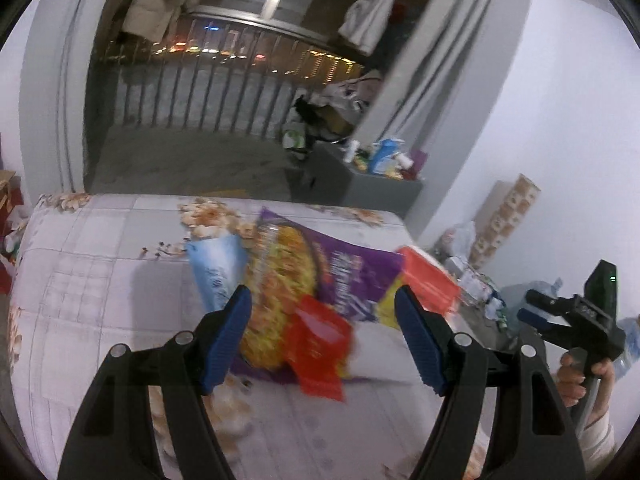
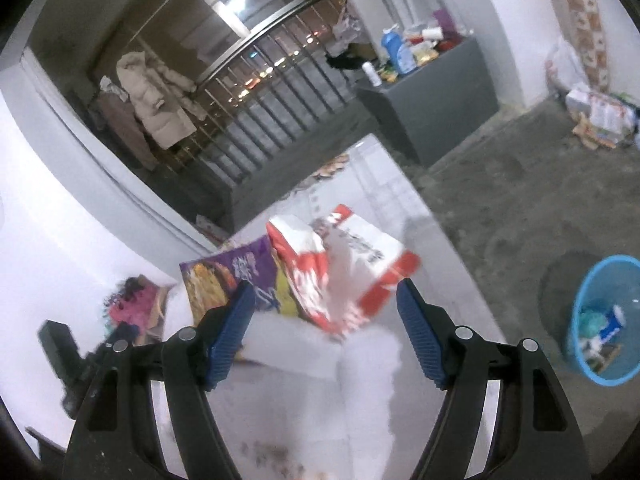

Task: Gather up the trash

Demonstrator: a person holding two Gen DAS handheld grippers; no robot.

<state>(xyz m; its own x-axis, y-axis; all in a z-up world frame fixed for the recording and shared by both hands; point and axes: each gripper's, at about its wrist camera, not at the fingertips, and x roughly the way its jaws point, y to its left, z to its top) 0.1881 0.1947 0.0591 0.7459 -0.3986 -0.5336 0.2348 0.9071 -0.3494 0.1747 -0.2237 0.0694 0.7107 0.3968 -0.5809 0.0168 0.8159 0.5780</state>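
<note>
Several wrappers lie on a floral bed cover (image 1: 100, 280). A large purple noodle bag (image 1: 320, 268) sits in the middle, with a small red wrapper (image 1: 320, 344) on its near edge, a pale blue packet (image 1: 216, 268) to its left and a red and white bag (image 1: 428, 280) to its right. My left gripper (image 1: 324, 336) is open just above the small red wrapper. My right gripper (image 2: 326, 334) is open and empty above the red and white bag (image 2: 348, 264), with the purple bag (image 2: 232, 276) to its left. It also shows at the right of the left wrist view (image 1: 560, 316).
A blue waste basket (image 2: 608, 320) holding some trash stands on the concrete floor right of the bed. A grey cabinet (image 2: 440, 108) with bottles and packets on top stands beyond the bed. More bags and boxes (image 2: 600, 112) lie by the white wall. A railing (image 1: 208, 92) is behind.
</note>
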